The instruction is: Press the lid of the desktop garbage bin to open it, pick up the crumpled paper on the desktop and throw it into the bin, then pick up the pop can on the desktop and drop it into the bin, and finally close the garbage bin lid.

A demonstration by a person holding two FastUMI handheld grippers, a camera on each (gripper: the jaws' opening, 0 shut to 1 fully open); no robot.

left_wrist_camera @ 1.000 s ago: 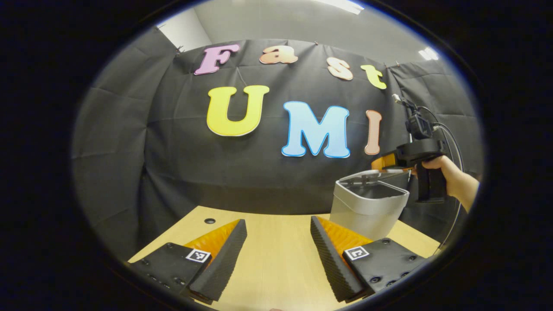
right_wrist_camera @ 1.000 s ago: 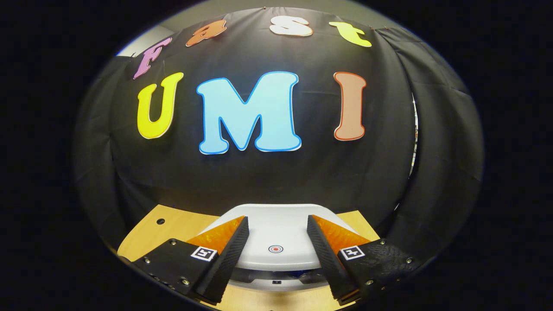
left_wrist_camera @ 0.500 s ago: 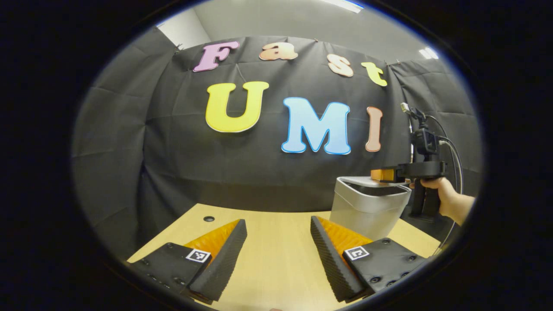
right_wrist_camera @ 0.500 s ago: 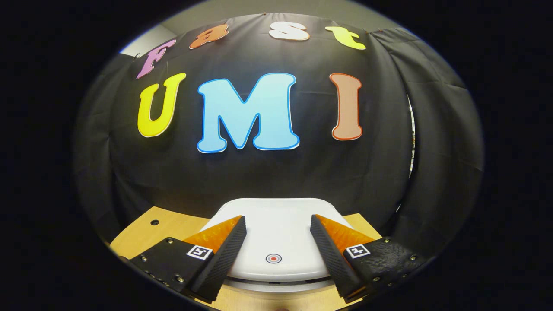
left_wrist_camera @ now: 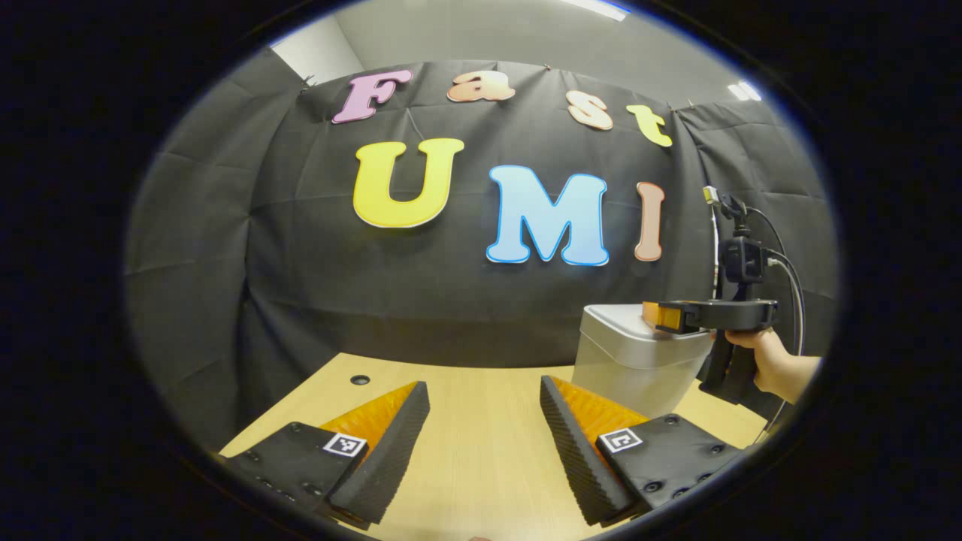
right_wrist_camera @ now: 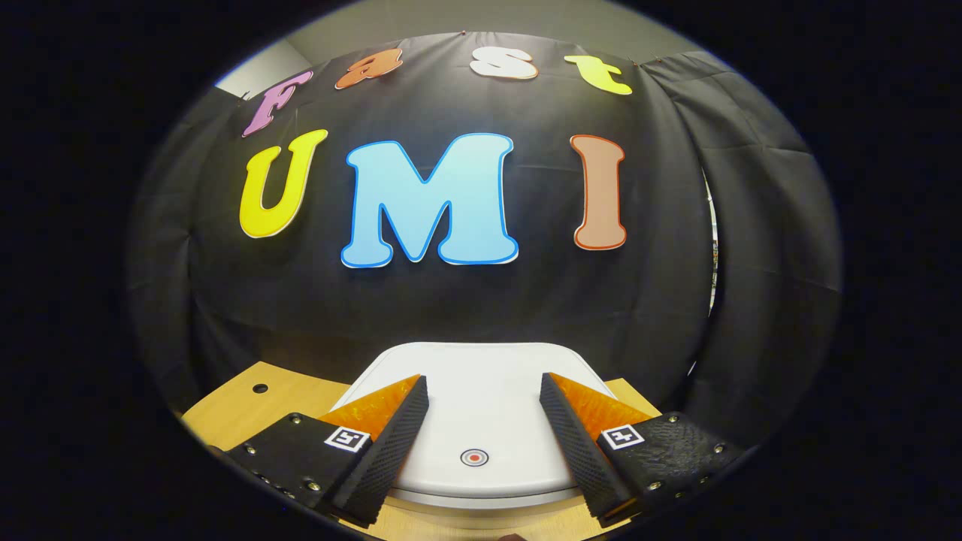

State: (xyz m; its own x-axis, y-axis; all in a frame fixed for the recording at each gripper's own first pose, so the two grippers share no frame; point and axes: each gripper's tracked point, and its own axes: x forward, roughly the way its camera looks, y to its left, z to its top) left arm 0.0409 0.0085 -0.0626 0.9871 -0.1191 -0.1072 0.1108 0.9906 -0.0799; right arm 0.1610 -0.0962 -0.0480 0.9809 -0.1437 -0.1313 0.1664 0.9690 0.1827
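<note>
The garbage bin (left_wrist_camera: 630, 364) stands on the counter (left_wrist_camera: 481, 443) with its white lid (right_wrist_camera: 473, 421) down, hiding its contents; a small round red mark sits on the lid. The right tool (right_wrist_camera: 483, 439) hovers over the lid, fingers spread wide. The left tool (left_wrist_camera: 485, 443) gapes wide and empty above bare counter.

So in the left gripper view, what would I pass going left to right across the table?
Small hole in the table → the left gripper in the foreground, its fingers apart → the garbage bin → the right gripper over the bin's lid → the hand holding it.
</note>
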